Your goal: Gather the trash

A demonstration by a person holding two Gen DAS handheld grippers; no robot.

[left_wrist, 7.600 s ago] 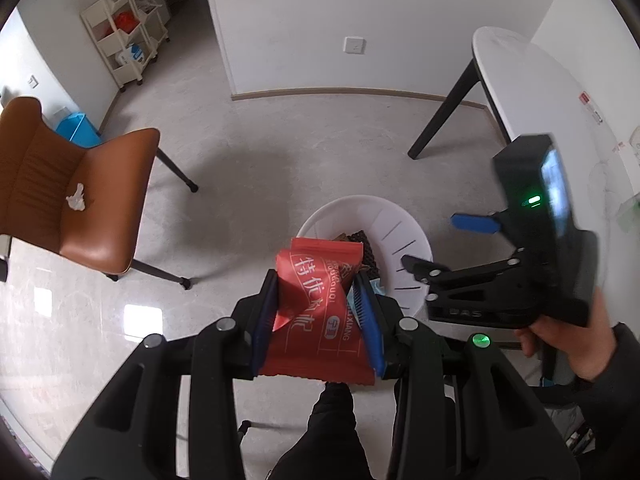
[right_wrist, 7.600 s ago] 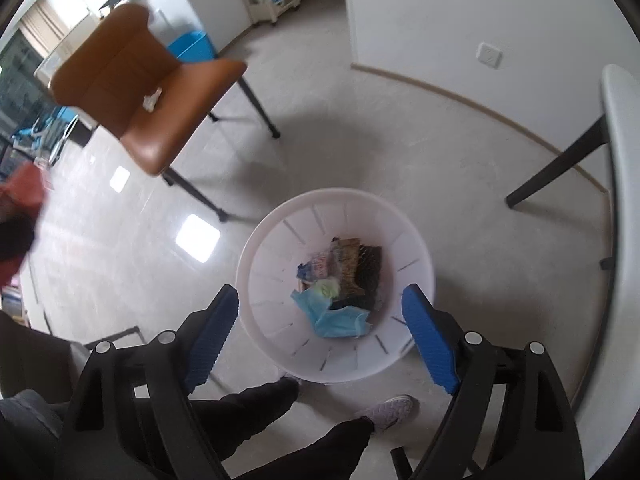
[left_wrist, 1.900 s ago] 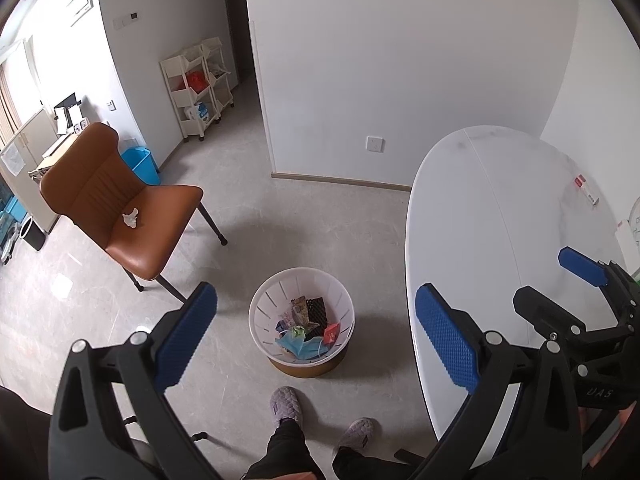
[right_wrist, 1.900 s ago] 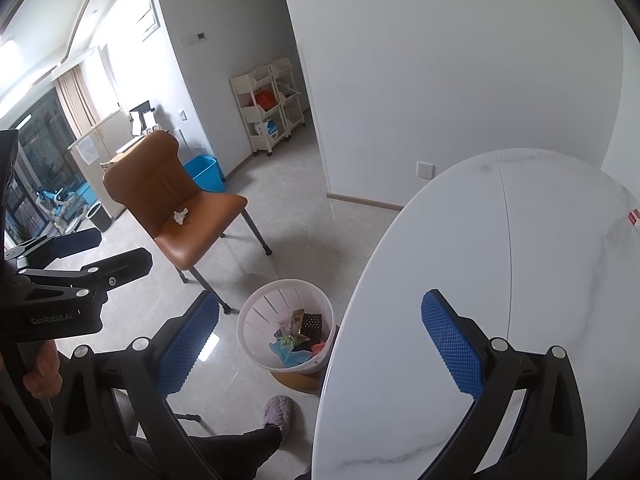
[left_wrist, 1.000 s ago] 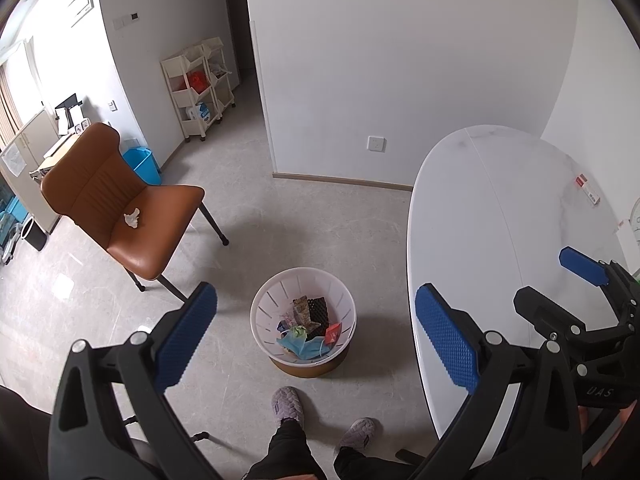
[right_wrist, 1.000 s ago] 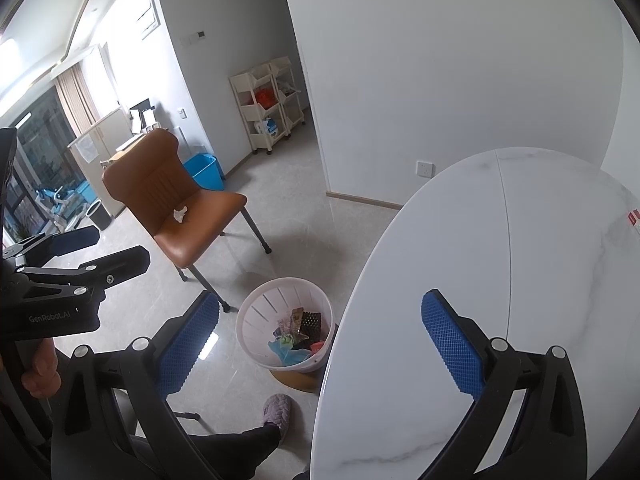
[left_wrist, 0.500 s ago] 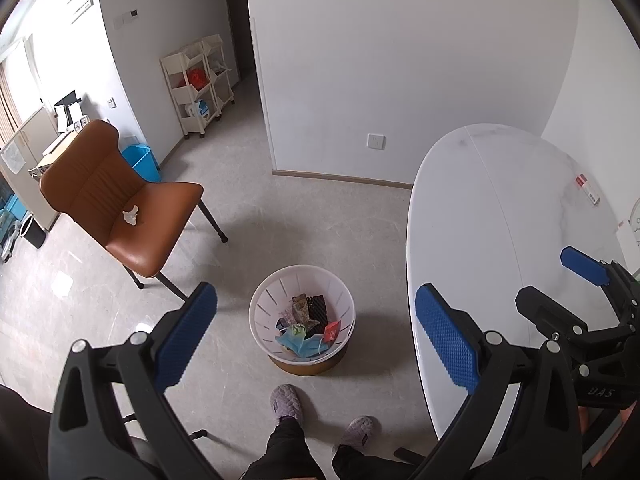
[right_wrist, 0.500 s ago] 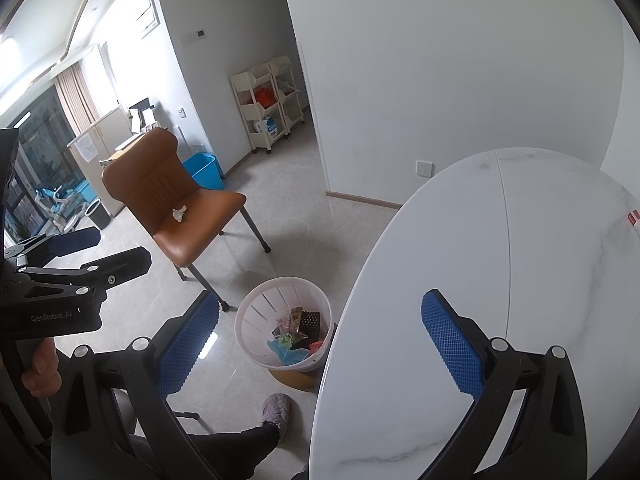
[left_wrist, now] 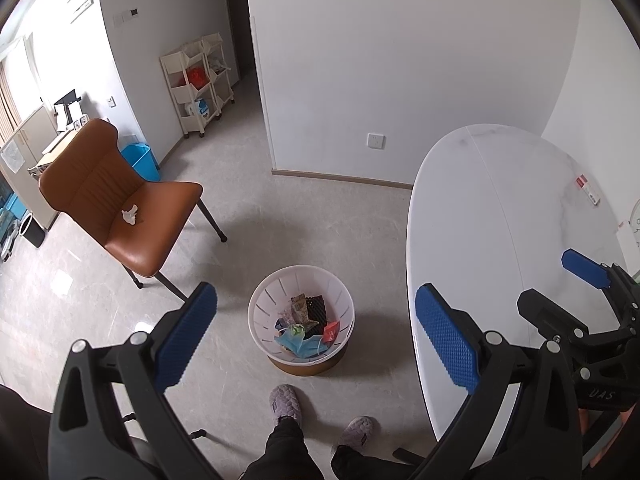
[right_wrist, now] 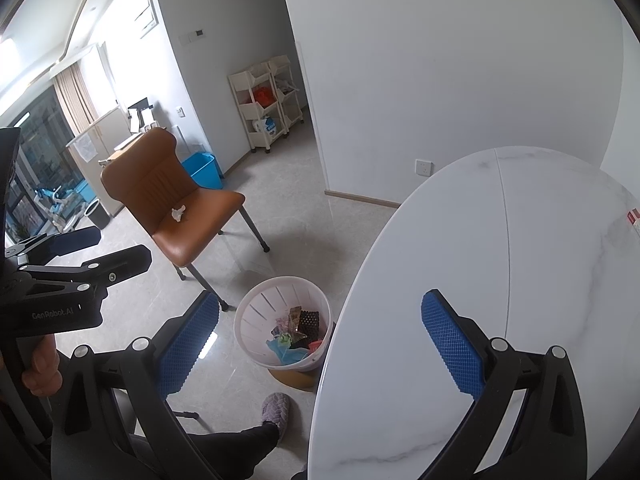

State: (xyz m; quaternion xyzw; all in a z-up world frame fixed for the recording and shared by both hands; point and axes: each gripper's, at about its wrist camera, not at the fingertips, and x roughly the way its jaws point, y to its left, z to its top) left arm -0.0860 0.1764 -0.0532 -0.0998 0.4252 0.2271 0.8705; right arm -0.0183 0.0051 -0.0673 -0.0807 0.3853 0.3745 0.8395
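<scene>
The likeliest slip from here is with the tissue [left_wrist: 129, 214] crumpled on the chair [left_wrist: 120, 208] seat — seemingly the only loose trash left in sight, well apart from both grippers. It is small, soft and light, so jaws closing a little off-centre could pinch only a corner or press into the seat padding, and a weak hold might let it drift to the floor on the way to the bin [left_wrist: 301, 316]. The bin itself stands on the floor between chair and table [left_wrist: 480, 216], just beside the table's edge, with wrappers and a blue mask already inside; a careless swing past it could tip it. A small red-and-white packet [left_wrist: 588, 189] lies near the far rim of the table; whether it counts as trash I cannot tell. The left gripper [left_wrist: 316, 340] is held high, looking down over bin and feet, jaws spread wide and empty. The right gripper [right_wrist: 316, 340] hangs at similar height over the table edge, likewise wide open with nothing between its pads.
</scene>
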